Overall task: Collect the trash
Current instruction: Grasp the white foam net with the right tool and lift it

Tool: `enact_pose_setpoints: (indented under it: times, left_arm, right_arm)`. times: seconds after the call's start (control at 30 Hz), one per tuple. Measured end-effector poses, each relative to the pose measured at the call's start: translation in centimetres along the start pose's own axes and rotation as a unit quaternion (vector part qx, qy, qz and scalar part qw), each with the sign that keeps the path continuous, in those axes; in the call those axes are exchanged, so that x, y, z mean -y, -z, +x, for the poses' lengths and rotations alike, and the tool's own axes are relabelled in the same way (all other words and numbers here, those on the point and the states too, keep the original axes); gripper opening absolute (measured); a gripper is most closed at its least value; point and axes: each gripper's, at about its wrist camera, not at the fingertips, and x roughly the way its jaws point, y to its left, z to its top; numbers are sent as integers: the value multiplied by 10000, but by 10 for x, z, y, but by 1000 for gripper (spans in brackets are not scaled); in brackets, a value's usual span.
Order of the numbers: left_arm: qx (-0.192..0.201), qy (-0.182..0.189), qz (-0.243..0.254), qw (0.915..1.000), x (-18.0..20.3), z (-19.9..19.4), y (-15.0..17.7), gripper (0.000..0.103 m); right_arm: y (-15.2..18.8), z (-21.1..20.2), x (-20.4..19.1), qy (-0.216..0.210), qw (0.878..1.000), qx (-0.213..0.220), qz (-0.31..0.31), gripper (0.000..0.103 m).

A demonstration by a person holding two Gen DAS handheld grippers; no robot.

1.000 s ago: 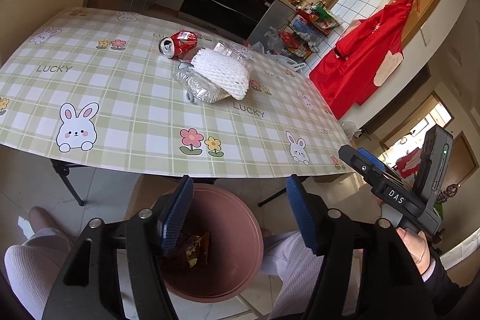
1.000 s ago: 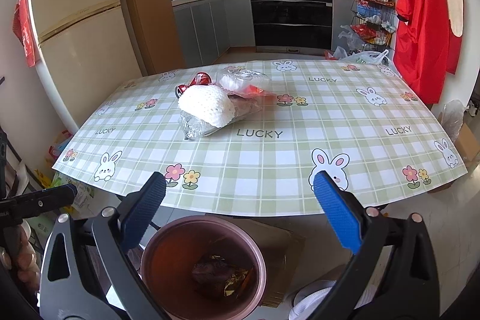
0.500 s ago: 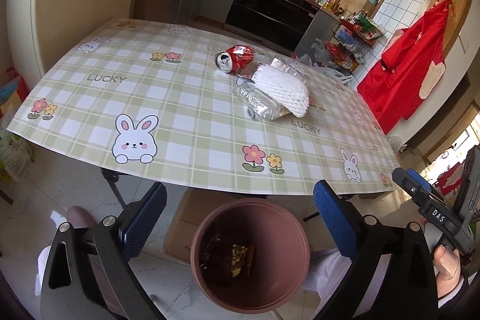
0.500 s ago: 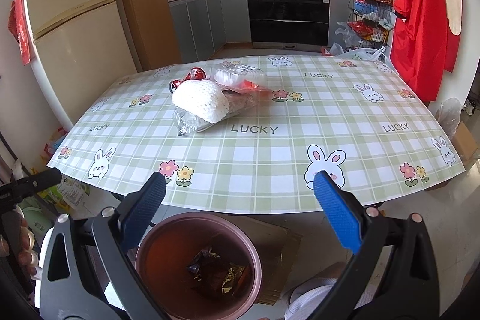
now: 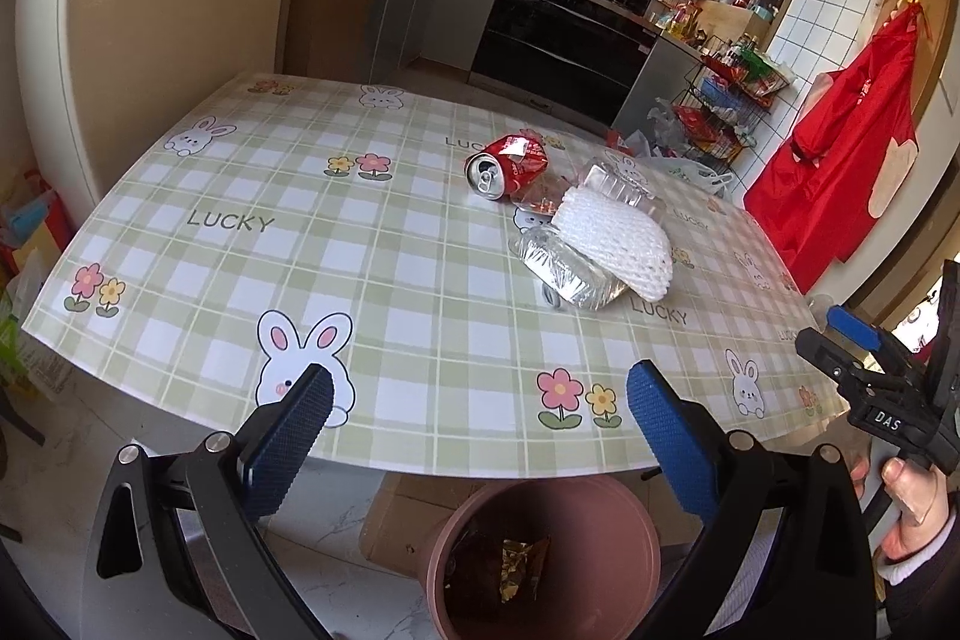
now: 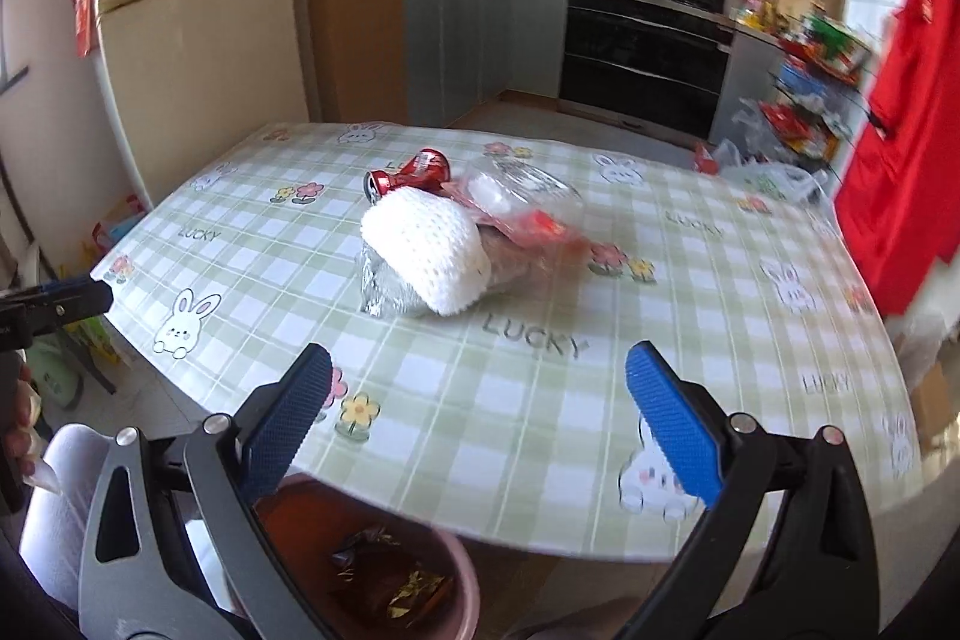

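A pile of trash lies mid-table: a crushed red can [image 5: 509,162] [image 6: 414,173], a white foam net [image 5: 612,239] [image 6: 423,245] on a foil tray [image 5: 561,274] [image 6: 384,289], and a clear plastic box [image 5: 618,182] [image 6: 519,184] with a red wrapper [image 6: 534,227]. A pink bin [image 5: 630,517] [image 6: 465,571] with wrappers inside stands on the floor below the table's near edge. My left gripper [image 5: 474,430] is open and empty above the table edge. My right gripper [image 6: 477,415] is open and empty, over the near edge; it also shows in the left wrist view [image 5: 852,358].
The table [image 5: 240,220] [image 6: 720,340] has a green checked cloth with rabbits. A fridge [image 5: 150,10] stands at the left, an oven [image 5: 564,28] behind, a cluttered rack [image 5: 720,112] and a red apron [image 5: 840,148] at the right. A cardboard box [image 5: 396,514] lies under the table.
Both grippers have lifted and moved forward from above the bin toward the table. The left jaws opened wider early on. The trash has not moved.
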Motion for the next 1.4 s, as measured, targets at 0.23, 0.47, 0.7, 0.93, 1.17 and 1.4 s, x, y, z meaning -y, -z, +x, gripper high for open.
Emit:
enact_pose_setpoints:
  times: [0.23, 0.47, 0.7, 0.93, 1.17, 1.4]
  left_arm:
    - [-5, 2, -2, 10000, -5, 28, -29, 96]
    - [-150, -116, -40, 9998, -18, 60, -49, 96]
    - [-326, -266, 75, 9991, -22, 94, -64, 96]
    - [-507, -162, 275, 9982, -13, 128, -82, 96]
    - [-658, 160, 682, 9954, 12, 156, -97, 96]
    - [-747, 156, 1184, 9900, 34, 216, -135, 96]
  right_arm:
    - [-46, 87, -14, -432, 9964, -463, -572, 83]
    - [-68, 164, -34, -481, 9903, -718, -1092, 89]
    - [-68, 202, -28, -533, 9881, -1012, -1026, 84]
    - [-68, 176, 5, -955, 9922, -775, -182, 44]
    - [-61, 129, 52, -923, 9919, -211, 846, 43]
    - [-42, 117, 90, -848, 9864, -151, 1399, 43]
